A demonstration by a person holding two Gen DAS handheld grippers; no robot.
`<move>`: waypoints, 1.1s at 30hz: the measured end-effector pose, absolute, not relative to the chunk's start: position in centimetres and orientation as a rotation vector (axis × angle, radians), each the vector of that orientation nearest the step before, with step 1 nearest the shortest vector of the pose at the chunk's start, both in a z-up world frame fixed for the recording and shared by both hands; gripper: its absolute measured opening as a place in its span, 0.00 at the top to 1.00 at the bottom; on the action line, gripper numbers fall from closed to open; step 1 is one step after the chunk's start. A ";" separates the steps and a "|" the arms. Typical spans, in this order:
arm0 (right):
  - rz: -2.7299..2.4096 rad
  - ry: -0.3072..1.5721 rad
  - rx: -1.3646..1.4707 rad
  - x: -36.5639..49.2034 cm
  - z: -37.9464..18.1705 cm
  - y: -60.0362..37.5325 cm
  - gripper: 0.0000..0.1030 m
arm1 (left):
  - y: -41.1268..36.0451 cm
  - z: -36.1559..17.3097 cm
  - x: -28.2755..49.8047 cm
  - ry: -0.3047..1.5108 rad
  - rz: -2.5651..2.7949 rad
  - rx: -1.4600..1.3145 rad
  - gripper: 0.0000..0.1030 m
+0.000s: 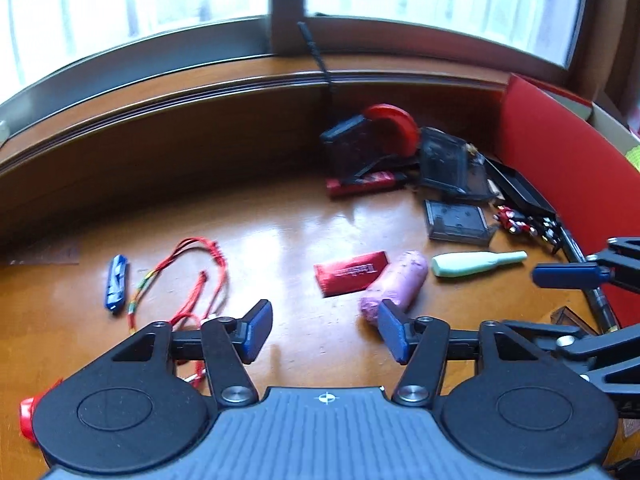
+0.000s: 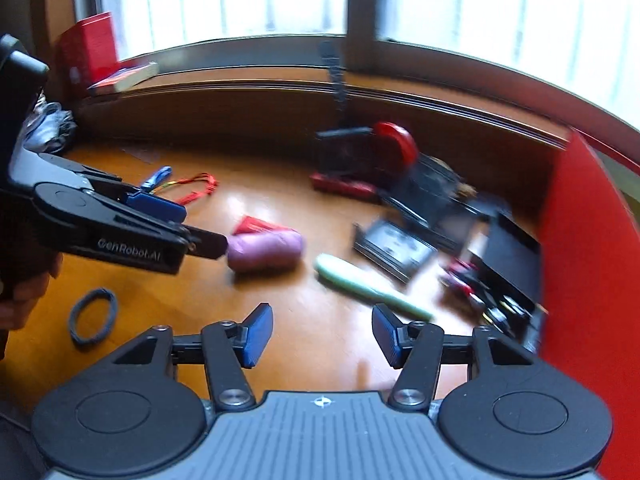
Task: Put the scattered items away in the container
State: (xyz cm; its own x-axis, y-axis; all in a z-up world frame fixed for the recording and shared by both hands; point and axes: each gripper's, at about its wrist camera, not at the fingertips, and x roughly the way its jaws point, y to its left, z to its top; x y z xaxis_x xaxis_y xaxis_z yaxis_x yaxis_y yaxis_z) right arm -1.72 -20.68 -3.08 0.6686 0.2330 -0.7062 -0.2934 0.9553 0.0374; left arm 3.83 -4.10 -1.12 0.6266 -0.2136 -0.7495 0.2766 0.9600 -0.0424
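Note:
My left gripper [image 1: 325,330] is open and empty over the wooden table [image 1: 280,240], just short of a pink roll [image 1: 396,285] and a red packet [image 1: 350,273]. A mint green bottle [image 1: 476,264] lies to their right. A red cord [image 1: 192,276] and a blue wrapped piece [image 1: 116,283] lie to the left. My right gripper [image 2: 322,334] is open and empty, near the mint bottle [image 2: 368,286]; the pink roll [image 2: 264,254] sits left of it. The red container [image 2: 580,260] stands at the right and also shows in the left wrist view [image 1: 560,168].
Dark plastic cases [image 1: 456,222], a red disc [image 1: 394,126], a red bar [image 1: 362,184] and a black tray of small parts [image 1: 528,216] crowd the far right. A dark hair band [image 2: 92,316] lies at the left. A raised window ledge [image 1: 200,92] bounds the far side.

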 end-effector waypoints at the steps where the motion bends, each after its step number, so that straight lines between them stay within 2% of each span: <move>1: 0.316 0.781 -0.080 -1.2 -3.1 -20.2 0.39 | -3.7 -1.1 3.8 0.849 -0.275 0.071 0.35; 6: 0.400 0.744 -0.055 1.8 -3.3 -18.8 0.39 | -2.2 -1.1 3.0 0.853 -0.238 0.046 0.35; 10: 0.454 0.746 -0.053 4.3 -3.7 -18.3 0.32 | -1.2 -1.5 2.8 0.868 -0.214 0.034 0.34; 13: 0.484 0.791 -0.051 5.0 -4.1 -18.0 0.35 | -0.9 -1.7 2.6 0.873 -0.209 0.032 0.34; 28: 0.488 0.794 -0.112 -1.4 -2.7 -18.0 0.36 | -2.3 -1.3 1.8 0.861 -0.319 0.024 0.34; 32: 0.405 0.771 -0.106 -3.5 -1.8 -19.6 0.36 | -3.5 -1.5 1.6 0.893 -0.345 -0.087 0.25; 33: 0.377 0.766 -0.107 -4.1 -1.6 -20.1 0.36 | -4.0 -1.7 1.6 0.903 -0.347 -0.104 0.26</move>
State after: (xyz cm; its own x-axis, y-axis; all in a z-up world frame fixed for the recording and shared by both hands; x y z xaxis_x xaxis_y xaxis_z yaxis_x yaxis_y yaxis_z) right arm -4.08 -20.09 -1.65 0.6578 0.2934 -0.6937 -0.3704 0.9280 0.0413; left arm 1.60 -3.97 -1.70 0.5675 -0.3382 -0.7507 0.2515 0.9394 -0.2331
